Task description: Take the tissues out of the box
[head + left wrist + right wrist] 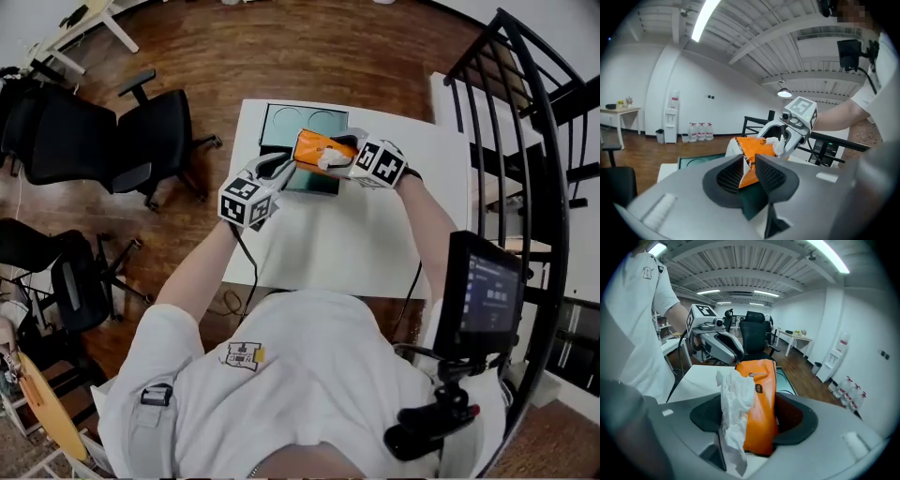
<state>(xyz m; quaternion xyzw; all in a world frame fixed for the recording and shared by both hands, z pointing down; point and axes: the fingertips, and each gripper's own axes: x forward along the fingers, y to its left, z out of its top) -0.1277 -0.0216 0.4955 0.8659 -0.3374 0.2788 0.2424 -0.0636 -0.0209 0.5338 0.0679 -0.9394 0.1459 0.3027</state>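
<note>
Work surface: a white rectangular table [347, 234] with a dark green rectangular tray [281, 122] at its far edge, left of centre.

Task item: an orange soft-plastic tissue pack [314, 145] is off the table, held above the near right part of the tray between the two tools. In the right gripper view it stands upright on its long side.

Left gripper [749, 164]: it reaches in from the near left. Its jaws stand narrow and are clamped on a near corner of the orange soft-plastic tissue pack [757, 150], with the dark ribbed pads pressing the wrapper from both sides.

Right gripper [754, 416]: it comes in from the right. Its jaws stand wide apart. The pack [761, 399] sits between them, and dark gaps show on either side, so neither pad is seen pressing.

A crumpled white paper tissue [736, 394] rises from the left face of the pack as that view shows it. It hangs down inside the jaw opening, touching the pack. Whether the tissue is fully free of the pack cannot be determined.

Surroundings: black office chairs [141, 131] stand on the wooden floor to the left of the table. A black metal stair railing [534, 141] runs along the right.
</note>
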